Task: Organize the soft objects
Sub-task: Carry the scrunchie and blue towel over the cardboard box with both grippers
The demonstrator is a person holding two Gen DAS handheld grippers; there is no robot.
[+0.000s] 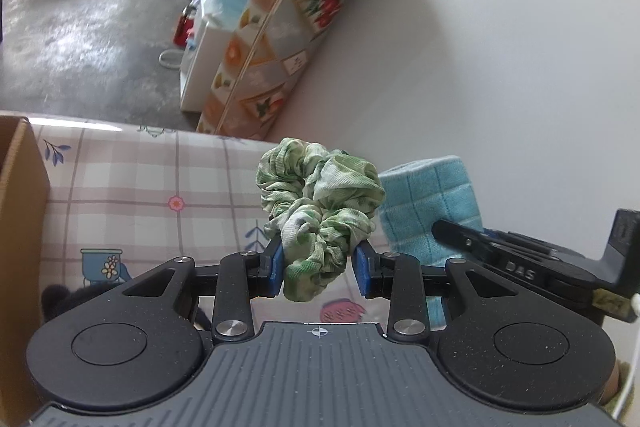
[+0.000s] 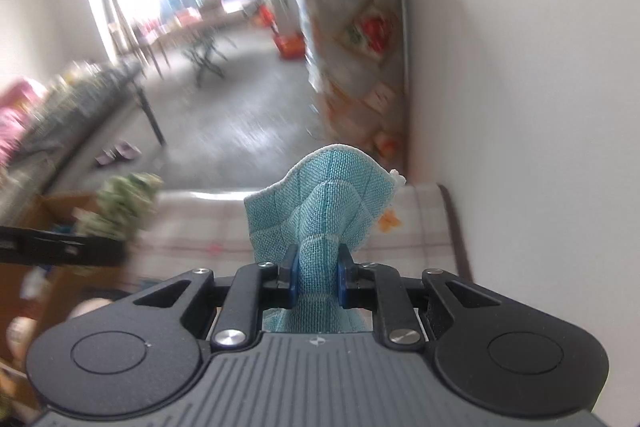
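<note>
Left wrist view: green-and-white crinkled fabric scrunchie [image 1: 320, 211], pinched at its lower loops by left gripper [image 1: 320, 273], jaws narrowed, above checked tablecloth [image 1: 132, 187]; light, springy, best held by bunched folds.
Right wrist view: turquoise waffle-weave cloth [image 2: 320, 211], clamped mid-fold in right gripper [image 2: 319, 281], jaws nearly together; limp, light, droops.

My left tool [image 1: 320, 269] is matt black plastic with bright metal rivets and blue rubbery pads [image 1: 277, 263]. It pinches a scrunchie [image 1: 320, 203] of crinkled, ribbed green-and-white cloth. My right tool [image 2: 317, 279] grips a teal cloth [image 2: 320, 215] of coarse, waffle-like weave with stitched edges. The table [image 1: 132, 187] wears a smooth checked covering; the box [image 1: 20, 195] is plain brown cardboard.
</note>
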